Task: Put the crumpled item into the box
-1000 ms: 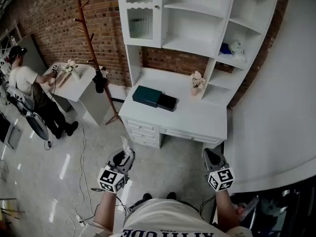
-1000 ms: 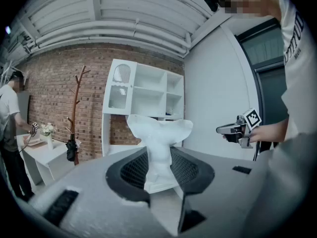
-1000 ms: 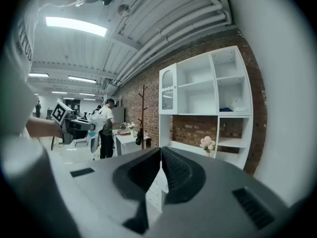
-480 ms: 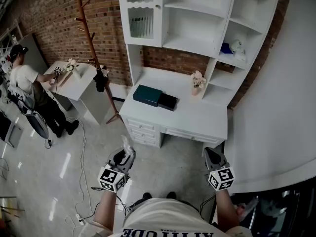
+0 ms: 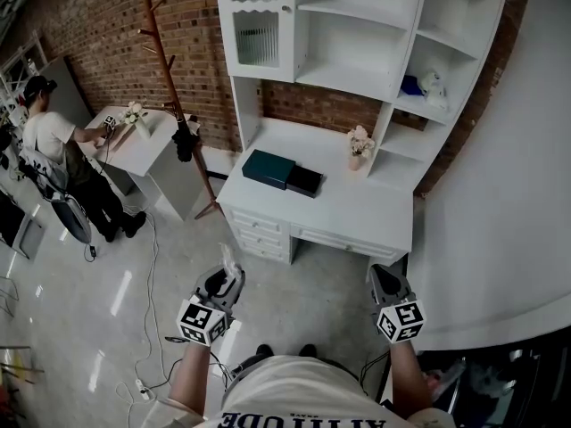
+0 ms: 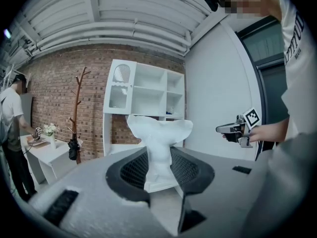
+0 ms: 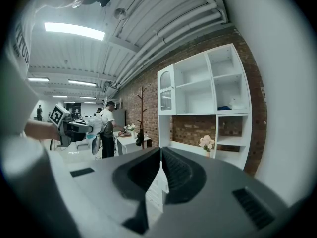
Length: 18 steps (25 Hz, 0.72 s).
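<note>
Jaws of left hand-held gripper (image 6: 159, 158) clamp crumpled item (image 6: 159, 129) (paper, perhaps); right hand-held gripper (image 7: 160, 155) closed, empty.

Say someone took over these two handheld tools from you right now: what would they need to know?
Left tool: shut on the crumpled white item, which sticks up between its jaws.
Right tool: shut, empty.
The teal box lies on the white desk ahead, with a black box beside it; I can't tell whether it is open.
Done: item picked up.
Left: step to the desk, put the item into the box.
</note>
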Available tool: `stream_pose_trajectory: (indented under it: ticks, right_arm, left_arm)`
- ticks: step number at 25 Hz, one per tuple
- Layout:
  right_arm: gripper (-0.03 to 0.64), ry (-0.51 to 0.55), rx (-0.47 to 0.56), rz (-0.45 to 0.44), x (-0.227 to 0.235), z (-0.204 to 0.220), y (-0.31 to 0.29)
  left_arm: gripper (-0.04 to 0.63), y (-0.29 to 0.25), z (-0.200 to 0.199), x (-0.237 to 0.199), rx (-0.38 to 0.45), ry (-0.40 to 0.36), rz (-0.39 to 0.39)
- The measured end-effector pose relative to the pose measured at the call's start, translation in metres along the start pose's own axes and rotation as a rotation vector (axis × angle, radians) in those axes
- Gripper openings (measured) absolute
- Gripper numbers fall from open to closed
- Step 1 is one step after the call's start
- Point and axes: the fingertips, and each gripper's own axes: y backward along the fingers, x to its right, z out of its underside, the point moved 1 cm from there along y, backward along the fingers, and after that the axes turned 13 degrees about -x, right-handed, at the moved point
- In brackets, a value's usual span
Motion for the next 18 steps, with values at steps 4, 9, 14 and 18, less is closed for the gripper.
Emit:
stream_pose_trajectory:
  ticks: [4,9,14,18]
  right_arm:
    - [0.035,0.0,-0.002,-0.017,0.009,0.003,0.001]
    - [0.035,0.01,-0.012,-0.042,0.024,0.008,0.001]
    - [0.036,0.027,-0.017,-0.072,0.032,0.013,0.002]
    - [0.036,0.036,-0.021,-0.089,0.038,0.014,0.001]
  left_arm:
    - [0.143,-0.003,0.001,0.011,-0.006,0.009,-0.014]
    - [0.143,-0.008,-0.001,0.024,-0.006,0.014,-0.034]
    - [0.143,-0.012,0.0,0.038,-0.005,0.019,-0.052]
    - [0.143,-0.017,0.0,0.047,-0.007,0.021,-0.06]
